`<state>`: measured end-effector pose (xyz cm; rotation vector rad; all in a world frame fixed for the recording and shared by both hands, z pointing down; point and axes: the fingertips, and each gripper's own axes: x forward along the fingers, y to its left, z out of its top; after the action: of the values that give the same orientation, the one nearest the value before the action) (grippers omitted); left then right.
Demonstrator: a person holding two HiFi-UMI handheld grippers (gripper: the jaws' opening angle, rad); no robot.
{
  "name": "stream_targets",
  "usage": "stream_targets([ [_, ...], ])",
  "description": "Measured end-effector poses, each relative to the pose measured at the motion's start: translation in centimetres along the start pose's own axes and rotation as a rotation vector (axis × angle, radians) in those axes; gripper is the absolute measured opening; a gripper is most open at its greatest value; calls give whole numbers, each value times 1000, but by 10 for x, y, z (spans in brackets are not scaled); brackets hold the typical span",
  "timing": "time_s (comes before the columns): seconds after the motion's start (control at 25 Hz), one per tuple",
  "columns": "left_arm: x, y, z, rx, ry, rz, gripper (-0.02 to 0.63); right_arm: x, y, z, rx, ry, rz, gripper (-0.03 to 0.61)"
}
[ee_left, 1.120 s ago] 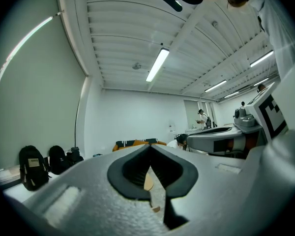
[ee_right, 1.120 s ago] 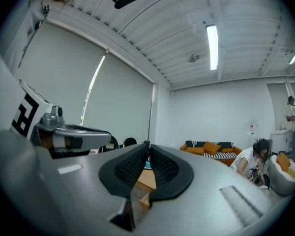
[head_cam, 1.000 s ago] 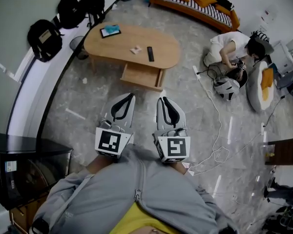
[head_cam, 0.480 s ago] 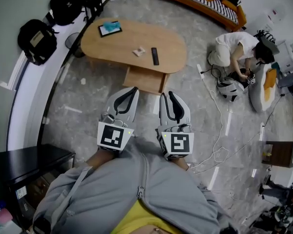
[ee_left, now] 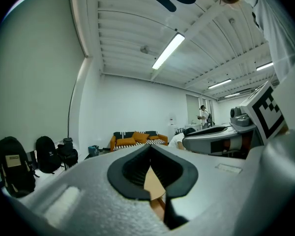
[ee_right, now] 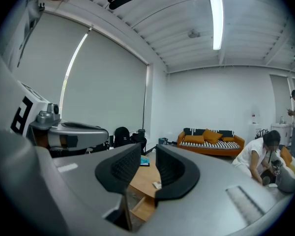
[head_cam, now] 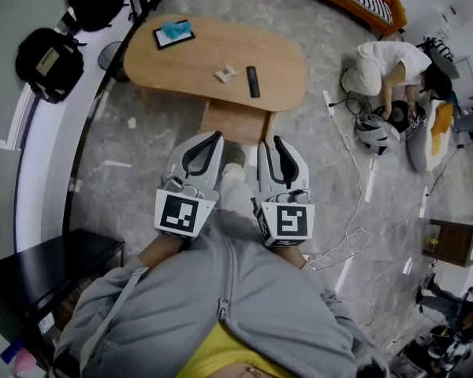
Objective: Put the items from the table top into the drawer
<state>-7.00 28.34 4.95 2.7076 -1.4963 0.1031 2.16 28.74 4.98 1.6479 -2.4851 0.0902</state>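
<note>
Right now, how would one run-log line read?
table: tablet, white packet, remote on top | drawer: open | left gripper: jaws shut, empty | right gripper: jaws just opening, nothing between

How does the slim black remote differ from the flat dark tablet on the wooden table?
The slim black remote is a narrow bar; the flat dark tablet is a wider rectangle. The remote lies bare near the middle of the oval wooden table; the tablet lies at its left end in the head view, with a teal thing on top. Both rest on the table, outside the open drawer.
</note>
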Motion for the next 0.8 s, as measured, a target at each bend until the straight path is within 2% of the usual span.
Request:
stream_targets([
  [0.4, 97, 57, -1, -18, 10, 28, 2, 106, -57, -8, -15, 57, 9, 100],
  [0.64, 180, 84, 6, -19, 3, 22, 2, 185, -99, -9, -26, 56, 65, 101],
  [0.8, 233, 103, -4, -40, 28, 50, 2, 233, -135, -25, -34, 78, 89, 101],
])
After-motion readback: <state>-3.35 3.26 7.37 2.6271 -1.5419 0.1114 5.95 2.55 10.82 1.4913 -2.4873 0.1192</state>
